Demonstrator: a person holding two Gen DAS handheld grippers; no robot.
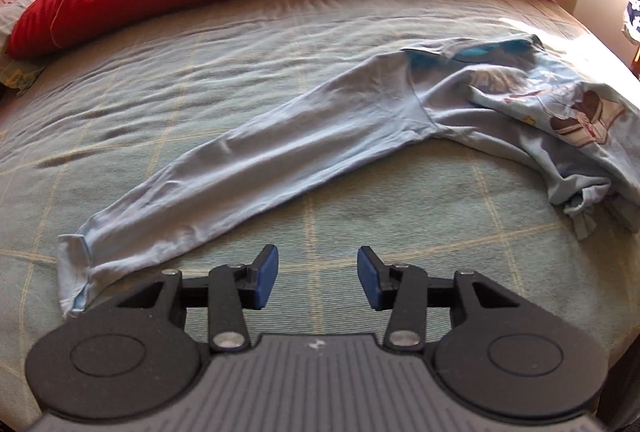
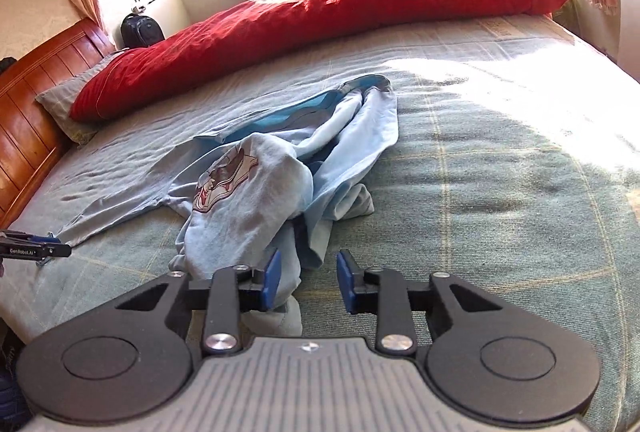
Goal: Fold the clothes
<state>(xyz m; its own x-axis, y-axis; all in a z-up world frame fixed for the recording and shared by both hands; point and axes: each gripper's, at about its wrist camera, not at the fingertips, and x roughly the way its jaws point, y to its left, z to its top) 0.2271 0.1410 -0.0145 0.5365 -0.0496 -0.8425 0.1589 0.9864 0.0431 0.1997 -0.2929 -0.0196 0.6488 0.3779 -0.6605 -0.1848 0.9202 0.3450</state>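
My left claw hovers empty, jaws apart, beside the pale blue shirt on the bed. My right claw stands narrowly parted, gripping nothing, at the shirt's crumpled hem.

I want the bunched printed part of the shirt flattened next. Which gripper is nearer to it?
Right. The right gripper sits at the near edge of the bunched printed part; the left gripper is by the outstretched sleeve's cuff, far from it.

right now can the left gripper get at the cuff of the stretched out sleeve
Probably yes. The left gripper is open and empty, and the sleeve cuff lies flat on the bedspread just beside it, with nothing on top or between them.
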